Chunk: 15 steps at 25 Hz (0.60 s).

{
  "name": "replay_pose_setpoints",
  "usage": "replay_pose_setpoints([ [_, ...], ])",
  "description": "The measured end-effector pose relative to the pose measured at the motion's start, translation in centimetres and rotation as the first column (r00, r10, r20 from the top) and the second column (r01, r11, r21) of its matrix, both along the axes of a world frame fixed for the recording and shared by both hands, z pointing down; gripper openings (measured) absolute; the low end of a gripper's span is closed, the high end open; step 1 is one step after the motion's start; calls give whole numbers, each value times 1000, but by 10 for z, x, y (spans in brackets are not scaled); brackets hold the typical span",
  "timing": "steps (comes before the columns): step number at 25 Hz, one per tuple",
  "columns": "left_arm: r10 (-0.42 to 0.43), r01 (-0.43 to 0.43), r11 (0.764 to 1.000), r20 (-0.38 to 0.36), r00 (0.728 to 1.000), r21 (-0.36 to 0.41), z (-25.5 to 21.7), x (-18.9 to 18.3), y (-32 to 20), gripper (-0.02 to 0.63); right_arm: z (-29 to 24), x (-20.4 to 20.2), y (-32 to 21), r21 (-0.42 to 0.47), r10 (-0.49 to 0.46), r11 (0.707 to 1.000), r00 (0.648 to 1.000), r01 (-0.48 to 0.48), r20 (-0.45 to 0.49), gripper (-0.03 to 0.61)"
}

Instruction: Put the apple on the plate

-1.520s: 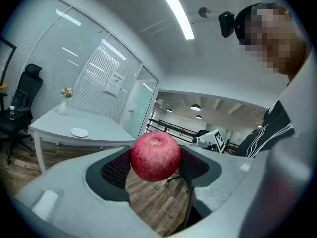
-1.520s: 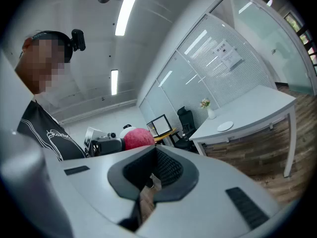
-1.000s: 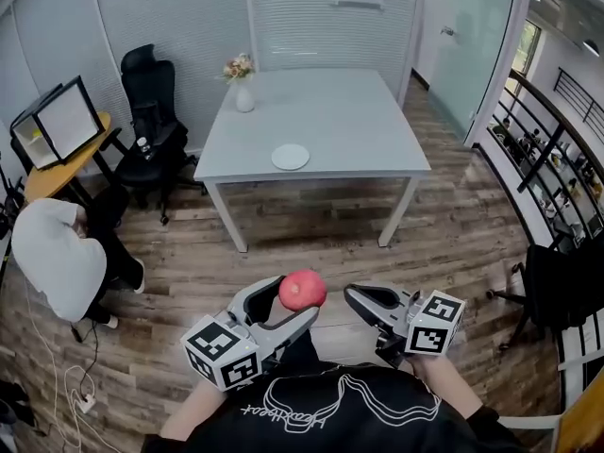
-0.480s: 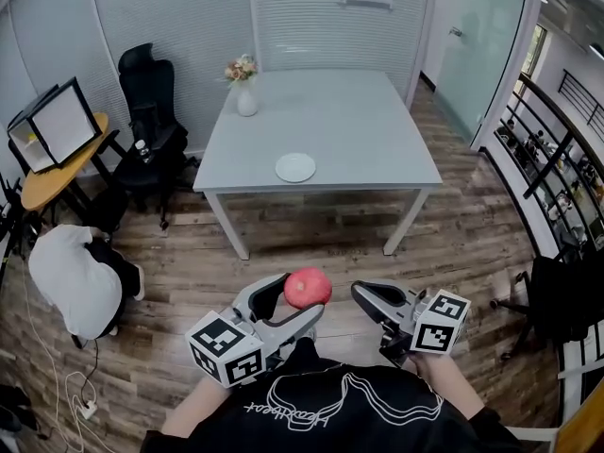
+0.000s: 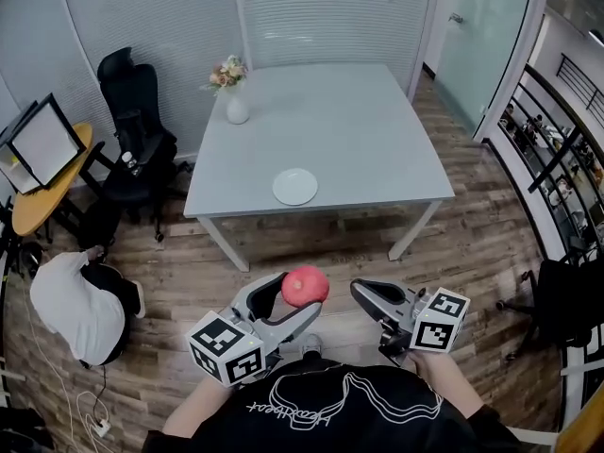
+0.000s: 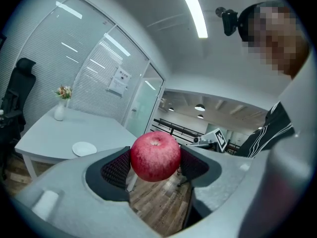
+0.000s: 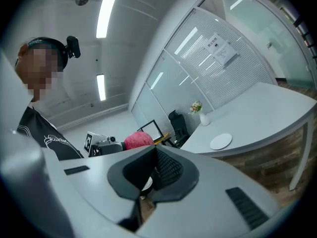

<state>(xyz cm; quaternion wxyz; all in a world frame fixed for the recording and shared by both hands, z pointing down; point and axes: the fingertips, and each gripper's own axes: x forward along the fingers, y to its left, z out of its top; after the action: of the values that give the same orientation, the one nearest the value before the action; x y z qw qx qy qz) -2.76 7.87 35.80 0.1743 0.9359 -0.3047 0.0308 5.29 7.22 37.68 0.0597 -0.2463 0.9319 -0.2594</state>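
**While the apple (image 5: 305,286) sits clamped in the left gripper (image 5: 298,296), the plate (image 5: 295,186) waits on the table (image 5: 359,130)**

Since the carry to the table looks barely begun, the main risk is a drop. The left gripper's ribbed pads pinch the red fruit only at its two sides, well short of the table's near edge and over bare wooden floor (image 5: 311,243). A round, smooth skin could roll out of such a hold if the grip loosens or the gripper tips on the way. The fruit would then fall to the floor, not onto the table. The plate lies close to the table's near edge, left of centre, so a hasty set-down could also nudge it toward that edge.

The right gripper (image 5: 363,295) has its jaws together on nothing, and hangs level with the left one, also short of the table.

Only the head view shows how far both grippers stand from the table, and the vase (image 5: 236,107) at the table's far left corner. The left gripper view alone shows the stem dimple turned upward and the pads pressed to the apple's flanks. The right gripper view alone confirms that nothing sits between its pads.
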Motion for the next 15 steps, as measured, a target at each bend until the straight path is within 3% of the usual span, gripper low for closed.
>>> replay_pose_setpoints([
  [15, -1, 0, 999, 4, 1000, 52, 3, -35, -140, 324, 3, -27, -132, 1, 39, 999, 999, -39, -28, 9],
])
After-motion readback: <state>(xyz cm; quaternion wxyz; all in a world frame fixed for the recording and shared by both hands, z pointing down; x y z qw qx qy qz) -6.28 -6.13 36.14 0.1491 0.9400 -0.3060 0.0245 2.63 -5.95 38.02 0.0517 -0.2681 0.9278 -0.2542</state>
